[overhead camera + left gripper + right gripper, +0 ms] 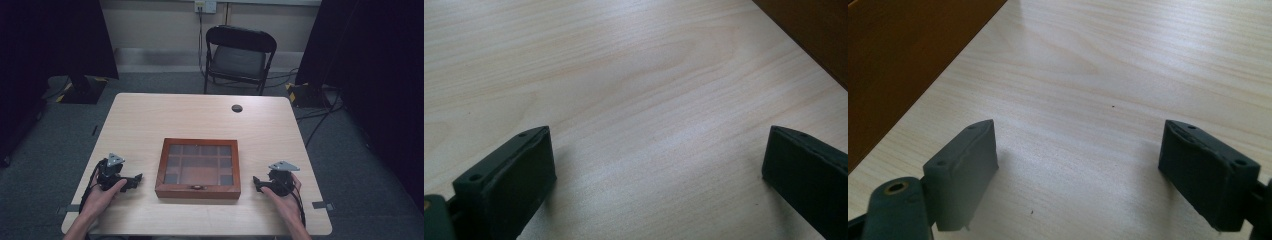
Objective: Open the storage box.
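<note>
On the left, the person's left hand (102,195) comes in over the near edge of the table (150,115), forearm angled up from the near left corner. It rests low on the wood and holds the left gripper (136,178), which lies about level and points right, toward the wooden box (198,168). In the left gripper view the two black jaws stand wide apart with only bare tabletop between them — nothing is gripped — and a dark brown side of the box cuts across the top right corner.

The box sits in the middle of the table's width, nearer the near edge than the far one. It is a flat, reddish-brown rectangle whose long axis runs left to right, parallel to the near edge. Its glass-panelled lid is shut, compartments show dimly through it, and the small metal clasp (198,187) on the front wall faces the person.

On the right, the right hand (282,192) mirrors the left — forearm in from the near right corner, hand low on the table. The right gripper (256,181) lies about level and points left at the box, just beside its right end but apart from it. In the right gripper view its jaws are also spread wide over bare wood, gripping nothing, with the box's side along the left.
</note>
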Available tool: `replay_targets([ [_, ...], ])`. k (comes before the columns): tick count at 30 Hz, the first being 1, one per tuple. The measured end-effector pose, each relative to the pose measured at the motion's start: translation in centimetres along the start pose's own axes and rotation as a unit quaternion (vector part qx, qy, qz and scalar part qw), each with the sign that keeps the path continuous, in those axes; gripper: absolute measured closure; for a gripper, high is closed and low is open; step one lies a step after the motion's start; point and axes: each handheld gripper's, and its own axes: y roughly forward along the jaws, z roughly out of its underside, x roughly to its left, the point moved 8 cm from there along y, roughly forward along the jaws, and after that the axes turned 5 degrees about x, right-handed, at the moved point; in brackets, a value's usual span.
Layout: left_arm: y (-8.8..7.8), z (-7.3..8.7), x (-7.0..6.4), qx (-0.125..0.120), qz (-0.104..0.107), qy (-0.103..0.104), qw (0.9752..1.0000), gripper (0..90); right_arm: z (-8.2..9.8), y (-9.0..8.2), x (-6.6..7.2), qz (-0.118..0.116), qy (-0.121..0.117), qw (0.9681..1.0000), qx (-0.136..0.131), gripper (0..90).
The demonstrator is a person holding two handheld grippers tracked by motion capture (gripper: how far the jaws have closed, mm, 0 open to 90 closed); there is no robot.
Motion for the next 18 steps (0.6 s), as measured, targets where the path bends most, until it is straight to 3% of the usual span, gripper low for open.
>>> replay_targets([
  [11, -0.02, -0.02, 0.04, -0.004, 0.004, 0.002, 1.0, 0.2, 0.0, 0.0, 0.0, 0.0, 0.001, 1.0, 0.001, 14.9],
  [14, -0.35, -0.01, 0.22, -0.002, 0.005, 0.003, 1.0, 5.9, 0.0, 0.0, -0.01, 0.0, 0.001, 1.0, 0.001, 14.9],
  [16, -0.65, -0.03, 0.48, 0.0, 0.003, 0.003, 1.0, 14.9, 0.0, 0.01, -0.01, 0.0, 0.001, 1.0, 0.001, 14.9],
  [18, -0.68, -0.06, 0.53, 0.003, 0.002, 0.001, 1.0, 16.6, 0.0, 0.01, -0.01, 0.0, 0.001, 1.0, 0.001, 14.9],
])
